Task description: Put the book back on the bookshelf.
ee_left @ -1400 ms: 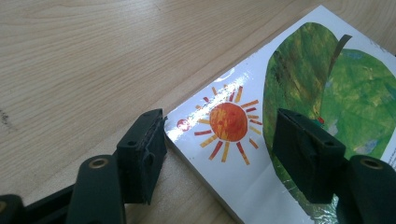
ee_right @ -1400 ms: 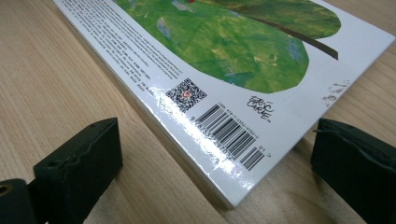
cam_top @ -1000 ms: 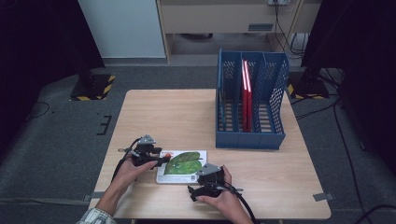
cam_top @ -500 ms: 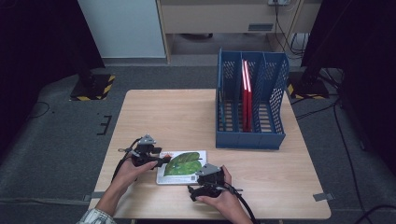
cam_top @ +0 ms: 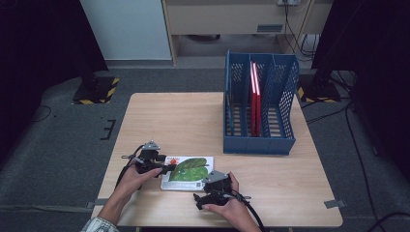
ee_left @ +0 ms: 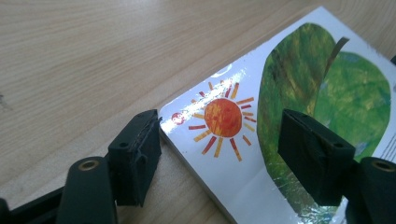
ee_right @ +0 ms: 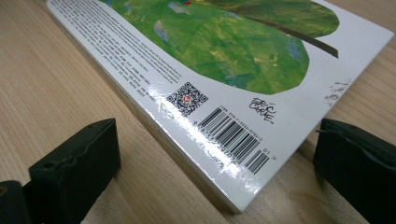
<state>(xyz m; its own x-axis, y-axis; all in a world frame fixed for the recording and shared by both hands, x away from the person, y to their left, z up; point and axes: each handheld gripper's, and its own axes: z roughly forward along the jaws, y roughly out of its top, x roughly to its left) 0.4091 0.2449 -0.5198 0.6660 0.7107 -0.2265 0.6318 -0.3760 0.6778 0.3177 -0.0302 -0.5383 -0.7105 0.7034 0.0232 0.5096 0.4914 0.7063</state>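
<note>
With both the left gripper (ee_left: 217, 154) and right gripper (ee_right: 215, 163) spread and gripping nothing, the book (cam_top: 187, 172) (flat on the table (cam_top: 193, 121) near its front edge) could probably skid when the jaws pinch its glossy corners.

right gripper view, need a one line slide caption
Open right hand-held gripper straddling the barcode corner of a glossy white board book with a green leaf, lying flat on the light wooden table.

One picture book (cam_top: 187, 172) flat on one wooden table (cam_top: 193, 121). One blue file rack (cam_top: 260, 104), with two red books (cam_top: 254, 96) upright inside. Two handheld grippers: left gripper (cam_top: 168, 168), right gripper (cam_top: 197, 201).
</note>
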